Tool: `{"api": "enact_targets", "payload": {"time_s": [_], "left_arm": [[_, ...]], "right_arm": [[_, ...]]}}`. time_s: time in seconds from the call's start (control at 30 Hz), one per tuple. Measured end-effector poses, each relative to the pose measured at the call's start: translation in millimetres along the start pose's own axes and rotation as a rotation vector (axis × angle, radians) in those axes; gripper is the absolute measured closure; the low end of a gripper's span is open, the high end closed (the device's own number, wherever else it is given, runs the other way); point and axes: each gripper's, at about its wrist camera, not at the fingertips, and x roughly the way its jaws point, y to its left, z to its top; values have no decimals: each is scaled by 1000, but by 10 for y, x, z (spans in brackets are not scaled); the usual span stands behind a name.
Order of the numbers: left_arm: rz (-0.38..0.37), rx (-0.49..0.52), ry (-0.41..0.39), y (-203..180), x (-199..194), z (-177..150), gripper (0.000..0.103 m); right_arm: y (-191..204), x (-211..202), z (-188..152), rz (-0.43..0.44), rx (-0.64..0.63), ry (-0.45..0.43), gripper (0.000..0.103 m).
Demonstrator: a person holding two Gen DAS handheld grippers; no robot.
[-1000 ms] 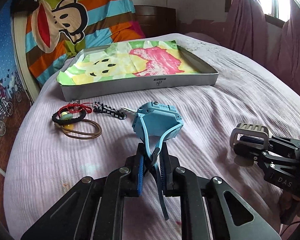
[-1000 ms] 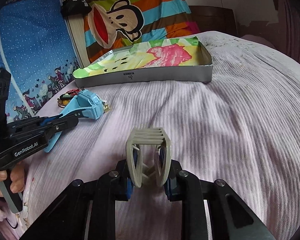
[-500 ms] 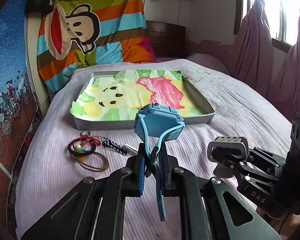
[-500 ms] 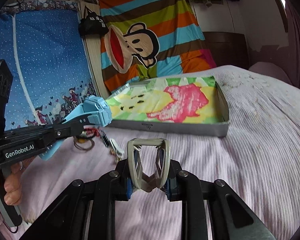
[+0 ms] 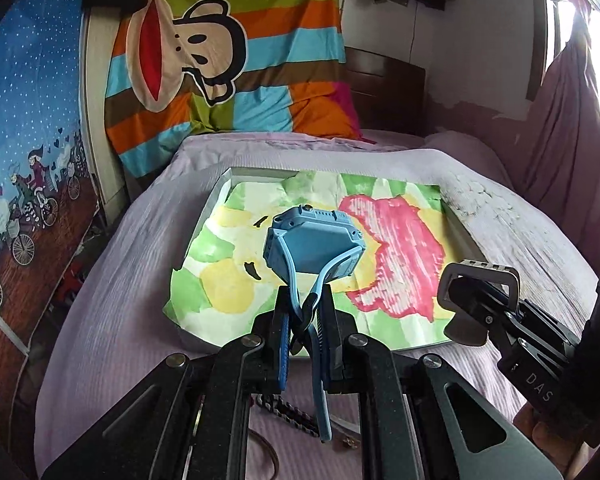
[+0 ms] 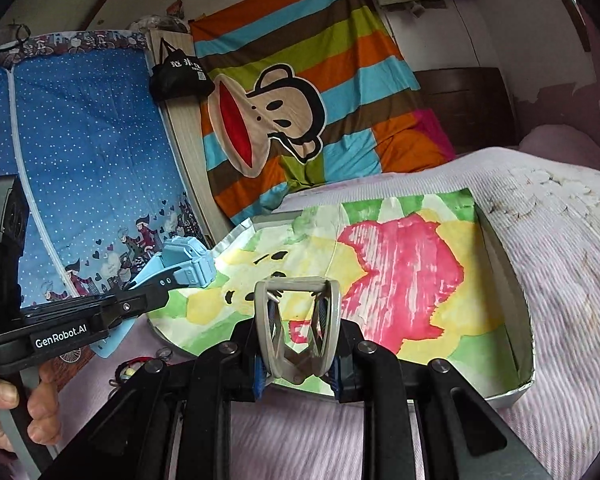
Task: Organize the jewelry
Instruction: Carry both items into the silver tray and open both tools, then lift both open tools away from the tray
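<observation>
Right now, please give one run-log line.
left gripper: shut on watch | right gripper: shut on bracelet | both over tray

Both tools [image 5: 304,312] [image 6: 298,344] clamped, raised.

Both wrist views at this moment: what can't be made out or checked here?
- Blue watch: its face is turned away in both views.
- Grey folded bracelet: its clasp is hidden by the right gripper.
- Jewelry left on the bed: mostly hidden behind the left gripper; only a black chain shows.
- Paper-lined tray: near wall hidden by both grippers.
</observation>
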Motion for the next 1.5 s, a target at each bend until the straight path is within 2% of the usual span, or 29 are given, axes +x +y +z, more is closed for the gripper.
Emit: {"api": "enact_targets", "payload": {"time_s": [0.2,0.5,0.67,0.8,0.9,0.97,1.07,1.13,1.17,1.23,1.33,1.5], "left_arm": [[17,-37,56,134,288,-68,94],[18,-71,122,184,527,-120,92],[4,-84,108,180,493,-168,86],[8,-82,54,161,330,-209,74],[14,-102,3,186,153,-271,61],[21,-127,-32,225,15,-302,57],[36,-150,-95,274,-246,-336,42],[43,-156,-148,280,-444,-362,27],[45,-158,-168,288,-539,-376,24],[43,-164,-207,292,-724,-419,14],[44,-165,-263,302,-1017,-492,5],[57,-157,-317,326,-1399,-635,3]], "right_arm": [[-181,208,-131,-27,37,66,81],[-227,260,-158,-20,49,93,81],[-200,266,-156,-23,37,97,79],[-154,141,-159,-36,10,67,54],[-88,-13,-144,-62,-27,35,52],[-42,-131,-136,-77,-39,11,44],[33,-336,-123,-89,-40,-49,29],[87,-474,-103,-88,-28,-89,15],[120,-542,-94,-88,-29,-107,13],[196,-676,-73,-88,-37,-144,0],[309,-875,-90,-91,-59,-191,0],[513,-1092,-205,-115,-118,-216,0]]}}
